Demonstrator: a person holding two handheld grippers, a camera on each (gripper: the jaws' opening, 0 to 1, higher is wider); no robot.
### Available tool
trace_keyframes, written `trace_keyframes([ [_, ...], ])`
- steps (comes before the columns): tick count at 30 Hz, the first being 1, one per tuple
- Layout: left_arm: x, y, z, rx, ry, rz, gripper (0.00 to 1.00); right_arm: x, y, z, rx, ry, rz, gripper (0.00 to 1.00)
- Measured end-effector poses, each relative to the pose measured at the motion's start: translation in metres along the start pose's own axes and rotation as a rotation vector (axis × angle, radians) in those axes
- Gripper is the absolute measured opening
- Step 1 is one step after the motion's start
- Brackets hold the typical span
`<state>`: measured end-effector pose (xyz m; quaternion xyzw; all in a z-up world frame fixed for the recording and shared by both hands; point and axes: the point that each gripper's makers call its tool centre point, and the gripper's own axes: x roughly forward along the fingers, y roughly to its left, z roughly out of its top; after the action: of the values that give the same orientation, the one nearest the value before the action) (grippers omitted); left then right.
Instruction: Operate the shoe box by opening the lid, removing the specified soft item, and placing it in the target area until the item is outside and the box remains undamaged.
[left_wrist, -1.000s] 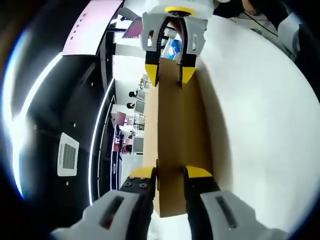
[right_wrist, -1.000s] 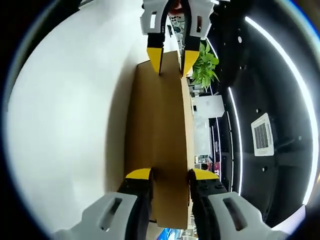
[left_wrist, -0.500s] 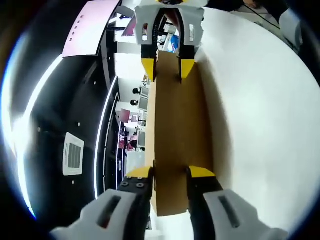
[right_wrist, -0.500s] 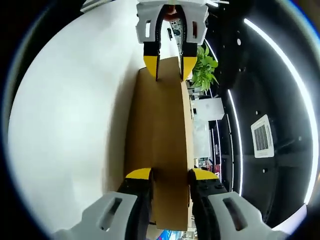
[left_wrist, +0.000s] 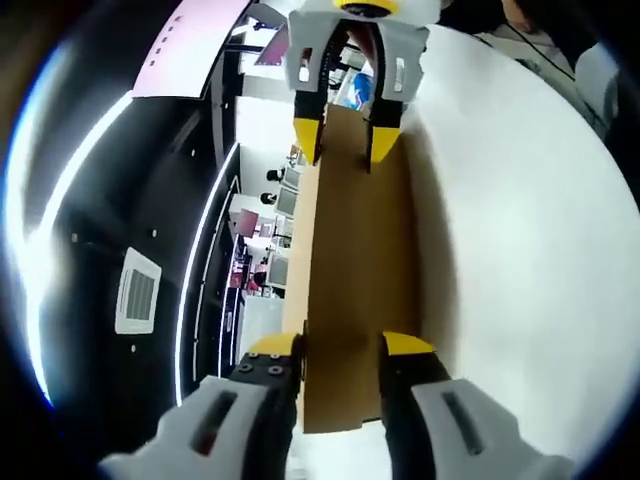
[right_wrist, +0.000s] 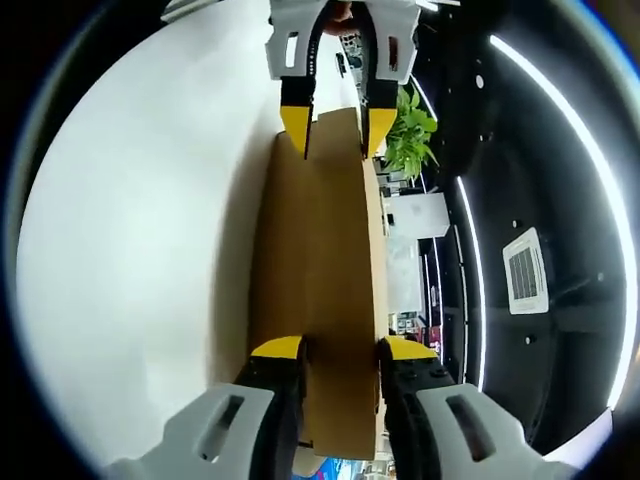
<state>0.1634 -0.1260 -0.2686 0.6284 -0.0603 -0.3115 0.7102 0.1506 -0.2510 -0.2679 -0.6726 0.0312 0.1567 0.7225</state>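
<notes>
Brown cardboard shoe box (left_wrist: 355, 270) is held at both ends, one gripper on each end, above the white table (left_wrist: 530, 260).
Seen from the left gripper view, the left gripper (left_wrist: 340, 350) has its yellow-tipped jaws clamped on the near end of the box, and the right gripper (left_wrist: 345, 140) bites the far end. In the right gripper view it is mirrored: the right gripper (right_wrist: 340, 350) clamps the near end of the box (right_wrist: 315, 280), the left gripper (right_wrist: 333, 125) the far one, with a green plant (right_wrist: 412, 135) just beside the box's far end.
</notes>
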Motion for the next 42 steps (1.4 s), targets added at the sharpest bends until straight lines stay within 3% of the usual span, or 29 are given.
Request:
trace_keyframes([
  [4,-0.004,-0.002,0.003,-0.090,-0.034,-0.019,0.35,-0.001,-0.001,0.002,0.055,-0.001,0.003,0.29],
  [8,-0.015,-0.005,0.009,-0.229,-0.085,-0.076,0.39,-0.006,0.000,0.008,0.126,-0.021,0.028,0.29],
  [9,-0.023,-0.004,0.017,-0.331,-0.144,-0.104,0.40,-0.009,0.000,0.010,0.152,-0.028,0.033,0.28],
  [11,-0.036,0.000,0.019,-0.478,-0.179,-0.145,0.47,-0.021,-0.007,0.014,0.254,-0.035,0.018,0.27],
  [14,-0.050,0.013,0.008,-0.569,-0.178,-0.114,0.55,-0.033,-0.014,0.015,0.337,-0.041,0.014,0.34],
  [17,-0.065,0.026,0.000,-0.610,-0.190,-0.074,0.56,-0.046,-0.020,0.017,0.416,-0.051,0.008,0.39],
  [21,-0.090,0.035,-0.001,-0.722,-0.245,-0.073,0.62,-0.066,-0.029,0.021,0.526,-0.082,-0.008,0.43],
  [24,-0.109,0.041,-0.007,-0.780,-0.256,-0.066,0.70,-0.082,-0.036,0.026,0.610,-0.111,-0.014,0.52],
  [30,-0.153,0.055,-0.030,-0.883,-0.248,-0.023,0.81,-0.115,-0.045,0.028,0.816,-0.130,-0.003,0.66],
  [34,-0.179,0.048,-0.051,-0.946,-0.191,-0.020,0.95,-0.134,-0.043,0.030,0.945,-0.143,0.032,0.75],
  [37,-0.202,0.047,-0.072,-1.015,-0.144,0.011,0.99,-0.151,-0.040,0.014,1.012,-0.096,0.018,0.82],
  [39,-0.213,0.050,-0.083,-1.070,-0.148,0.041,0.99,-0.158,-0.038,0.007,1.031,-0.089,0.013,0.83],
  [42,-0.230,0.044,-0.103,-1.145,-0.114,0.041,0.99,-0.170,-0.033,-0.007,1.087,-0.058,-0.001,0.86],
])
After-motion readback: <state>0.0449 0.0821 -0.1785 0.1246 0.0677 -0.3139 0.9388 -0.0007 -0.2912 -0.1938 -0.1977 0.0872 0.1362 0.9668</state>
